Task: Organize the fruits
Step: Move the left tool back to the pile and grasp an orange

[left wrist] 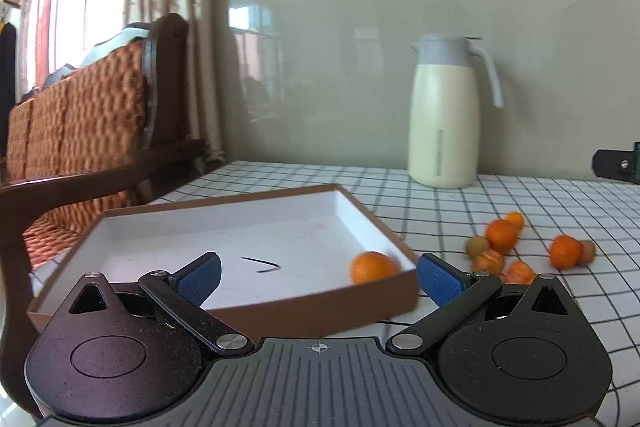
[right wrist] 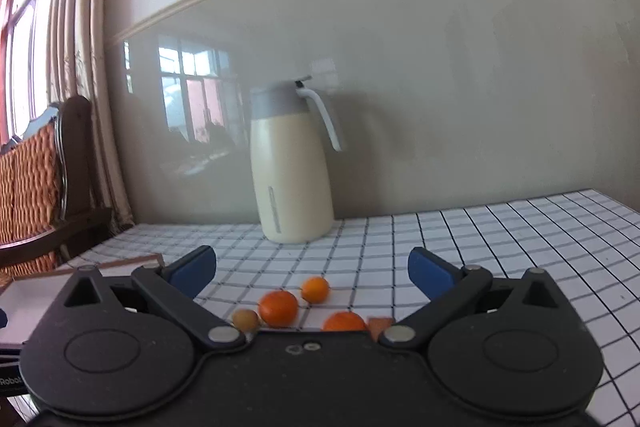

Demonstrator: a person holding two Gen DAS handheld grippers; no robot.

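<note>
Left gripper (left wrist: 318, 277) hangs w/ fingers spread wide and empty over a brown tray (left wrist: 312, 307); one orange (left wrist: 374, 267), blurred, sits in its near-right corner. Right gripper (right wrist: 312, 273), also spread, hovers above loose fruit (right wrist: 278, 308) on the checked tablecloth (right wrist: 520, 251), near a cream jug (right wrist: 292, 183).

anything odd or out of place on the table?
Mostly the fruit: only one orange is in the box; the rest of the fruit lies scattered on the tablecloth beside it. The box sits skewed to the grid. Nothing spilled.
</note>
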